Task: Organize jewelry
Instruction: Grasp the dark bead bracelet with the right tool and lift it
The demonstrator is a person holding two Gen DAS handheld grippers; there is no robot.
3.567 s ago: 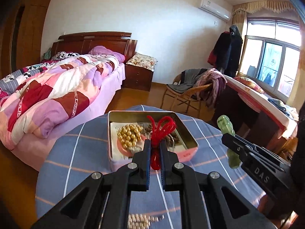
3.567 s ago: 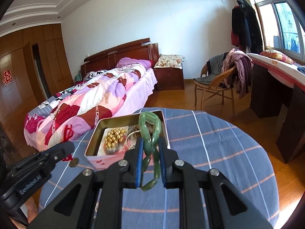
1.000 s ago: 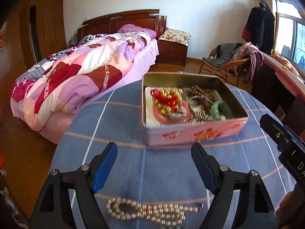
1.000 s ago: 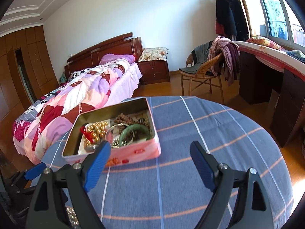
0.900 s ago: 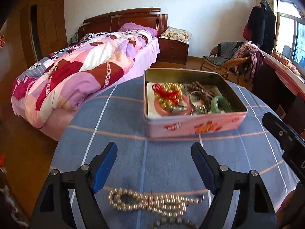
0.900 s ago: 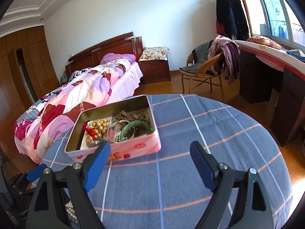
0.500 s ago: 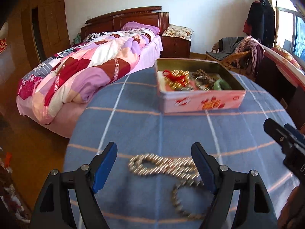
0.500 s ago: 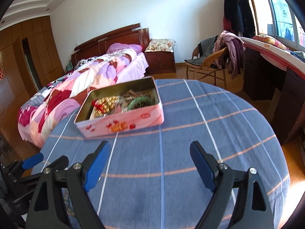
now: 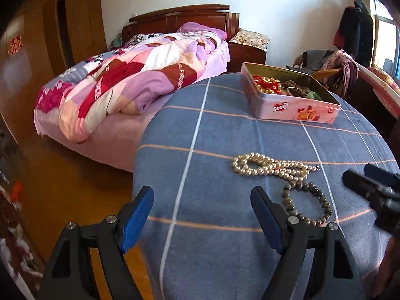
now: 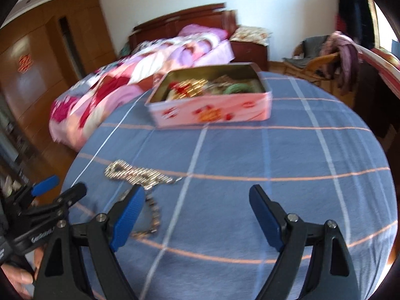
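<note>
Both tongs, left [image 9: 201, 215] and right [image 10: 196, 213], gape empty; pearls [image 9: 271, 167] and bracelet [image 9: 307, 203] lie loose on counter [image 9: 225, 130], tin [image 9: 295, 105] well beyond — pinch pearls mid-bunch so no strand trails.

a home bedroom — quilted bed [image 9: 140, 75], wooden headboard [image 9: 185, 16], nightstand [image 9: 247, 52], clothes-draped chair [image 9: 325, 62].

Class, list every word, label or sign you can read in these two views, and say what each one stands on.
"Genji": red logo on the pink side of the jewelry tin.
"GenRobot": white lettering, partly cut off, on the left gripper body, right wrist view.
Red paper sign on the wooden wardrobe door: too blurred to read.
Other prints on the tin are pictures or too small to read.
</note>
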